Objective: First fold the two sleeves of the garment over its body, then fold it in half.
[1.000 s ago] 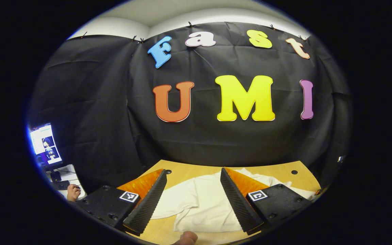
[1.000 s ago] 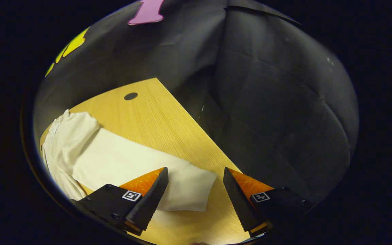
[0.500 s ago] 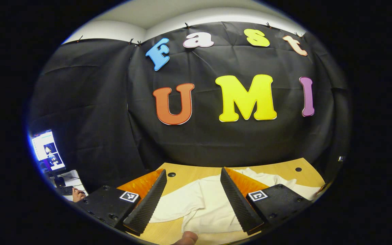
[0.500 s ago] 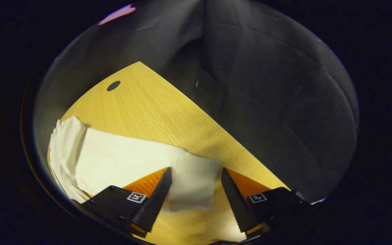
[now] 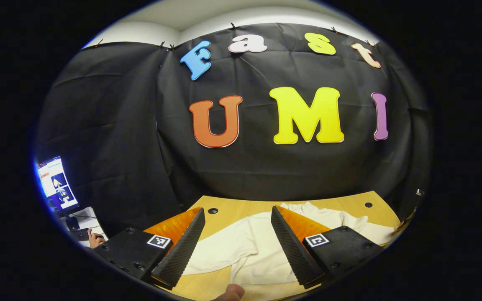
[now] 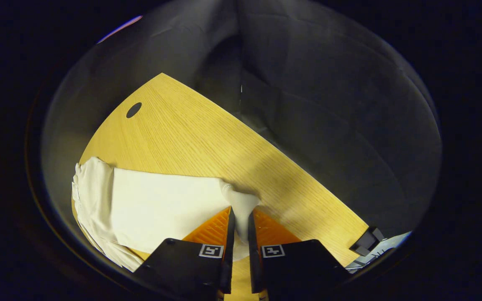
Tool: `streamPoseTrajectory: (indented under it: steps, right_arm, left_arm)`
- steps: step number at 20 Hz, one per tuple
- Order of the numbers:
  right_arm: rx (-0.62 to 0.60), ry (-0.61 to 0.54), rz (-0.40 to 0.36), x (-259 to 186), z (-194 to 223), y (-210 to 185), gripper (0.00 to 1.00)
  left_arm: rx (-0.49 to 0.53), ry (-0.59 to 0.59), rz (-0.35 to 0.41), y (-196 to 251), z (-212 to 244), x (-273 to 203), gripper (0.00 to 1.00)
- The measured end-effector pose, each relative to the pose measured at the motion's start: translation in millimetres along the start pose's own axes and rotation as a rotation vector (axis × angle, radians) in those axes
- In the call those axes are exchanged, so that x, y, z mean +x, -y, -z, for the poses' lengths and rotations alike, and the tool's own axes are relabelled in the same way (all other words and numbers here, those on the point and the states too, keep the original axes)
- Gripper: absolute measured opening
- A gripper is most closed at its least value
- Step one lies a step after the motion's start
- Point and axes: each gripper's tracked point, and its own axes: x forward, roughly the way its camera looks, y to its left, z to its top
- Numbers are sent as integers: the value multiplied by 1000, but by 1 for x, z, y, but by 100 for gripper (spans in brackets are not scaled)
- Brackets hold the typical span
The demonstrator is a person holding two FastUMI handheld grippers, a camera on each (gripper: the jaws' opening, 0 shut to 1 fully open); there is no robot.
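Soft, light white garment point(image 5: 249, 251) lying spread on the desk point(image 6: 191, 125). Right tool point(image 6: 239, 221) pinched tight on the end of one sleeve point(image 6: 241, 202), cloth bunched between both fingers. Left tool point(image 5: 237, 246) wide apart above the body, holding nothing. Floppy and likely to sag, so best gripped at hems and cuffs. Other sleeve possibly lying flat; hard to tell.

Garment point(image 6: 161, 200): soft matt cloth (creased at cuff). Table point(image 6: 191, 138): smooth grained wood. Booth wall point(image 5: 140, 133): matt cloth.

Lab booth: black cloth wall point(image 5: 111, 125), monitor point(image 5: 57, 184), desk point(image 5: 241, 207)
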Motion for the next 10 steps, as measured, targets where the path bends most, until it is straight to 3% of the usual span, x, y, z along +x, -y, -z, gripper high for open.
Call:
streamPoseTrajectory:
  steps: [2, 3, 10]
  right_arm:
    - [-17, 5, 28, -5, -1, 6, 19]
    - [-21, 4, 27, -7, 1, 6, 1]
    - [-69, 130, -51, -71, -32, -33, 1]
  left_arm:
    - [-15, -7, 13, 2, 4, 3, 100]
    - [-25, -7, 21, 1, 6, 4, 100]
    - [-28, 9, 62, 1, 11, 11, 100]
